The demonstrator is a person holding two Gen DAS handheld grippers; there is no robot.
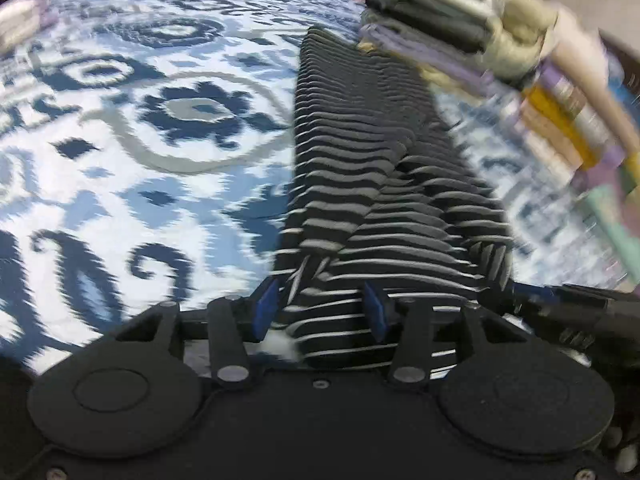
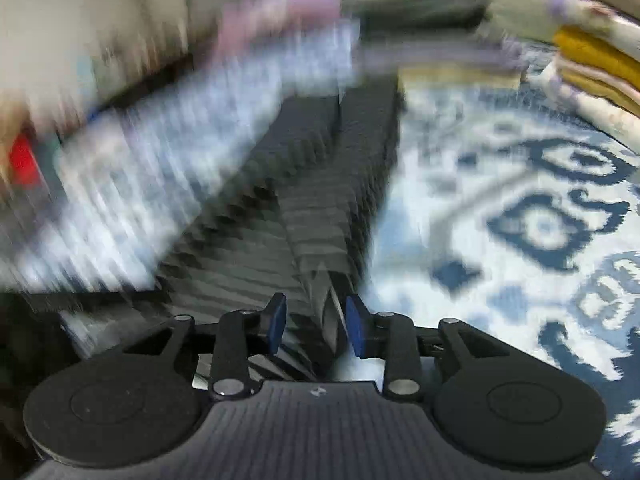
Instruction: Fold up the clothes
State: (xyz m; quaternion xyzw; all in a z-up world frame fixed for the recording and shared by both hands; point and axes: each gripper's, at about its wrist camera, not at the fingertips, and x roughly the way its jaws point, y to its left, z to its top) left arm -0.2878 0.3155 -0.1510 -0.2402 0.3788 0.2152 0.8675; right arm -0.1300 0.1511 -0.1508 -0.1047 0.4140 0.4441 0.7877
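A black garment with thin white stripes [image 1: 360, 160] lies folded into a long narrow strip on the patterned bedspread [image 1: 160, 120], running away from both cameras. My left gripper [image 1: 320, 314] is at the strip's near end. Its blue pads [image 1: 264, 312] stand apart, with the fabric lying loosely between them. In the right wrist view, which is heavily blurred, the same garment [image 2: 320, 200] stretches ahead. My right gripper [image 2: 316, 326] straddles a raised fold at the near end, and gaps show between the fold and both pads [image 2: 354, 328].
Stacks of folded clothes [image 1: 440, 20] in grey, lilac, cream and yellow stand at the strip's far end and along the right. The right wrist view shows them as yellow and cream piles [image 2: 592, 64]. A blurred red object [image 2: 22, 160] sits at that view's left edge.
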